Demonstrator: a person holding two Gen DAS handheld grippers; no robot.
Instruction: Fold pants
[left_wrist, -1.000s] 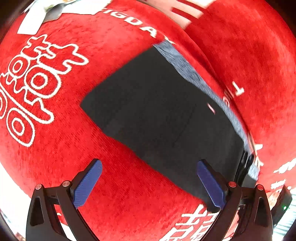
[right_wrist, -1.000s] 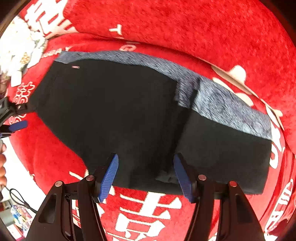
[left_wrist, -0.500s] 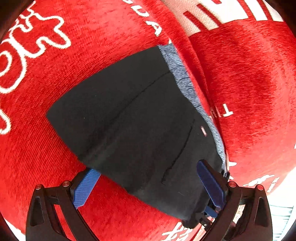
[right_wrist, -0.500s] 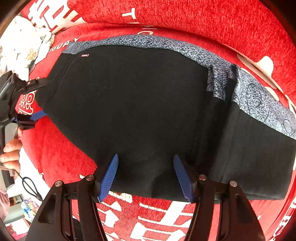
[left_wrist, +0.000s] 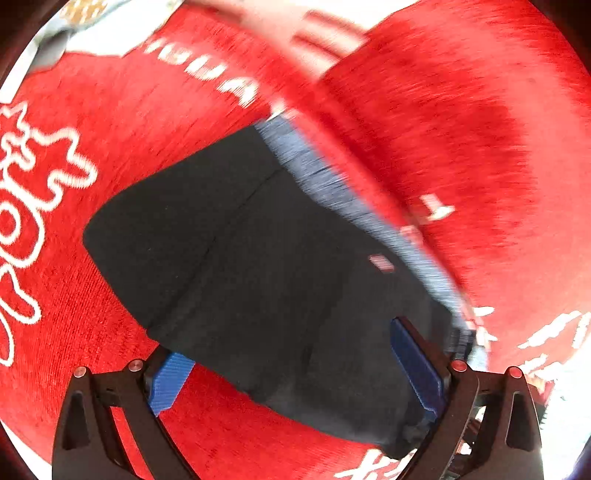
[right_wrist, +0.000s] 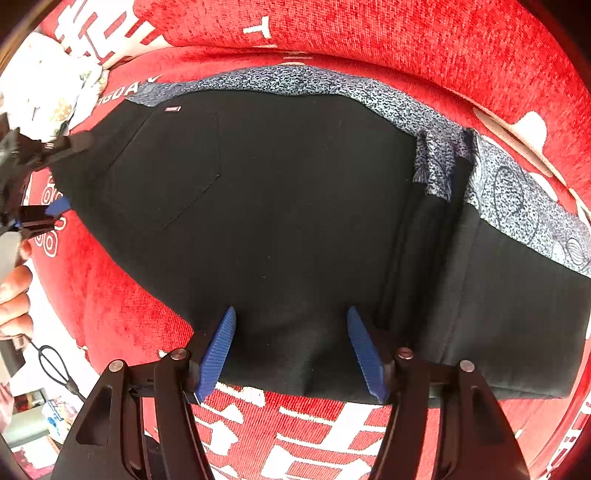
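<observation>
Black pants (right_wrist: 295, 221) with a blue-grey patterned strip along the far edge lie flat on a red sofa seat; they also show in the left wrist view (left_wrist: 277, 277). My right gripper (right_wrist: 291, 350) is open, its blue fingers straddling the near edge of the pants, where the cloth bunches slightly between them. My left gripper (left_wrist: 295, 365) is open wide at one end of the pants, one finger (left_wrist: 170, 380) partly under the cloth edge, the other (left_wrist: 417, 365) over it. The left gripper also appears at the left edge of the right wrist view (right_wrist: 40, 184).
The red sofa cover (right_wrist: 406, 37) with white lettering has a backrest behind the pants. White patterned cloth (right_wrist: 48, 92) lies at the far left. A bare hand (right_wrist: 14, 295) and floor clutter with a black cable (right_wrist: 51, 362) show beyond the seat's front edge.
Both grippers have closed in on the pants. The right gripper moved forward over the near edge; the left view is blurred by motion and has pulled back slightly.
</observation>
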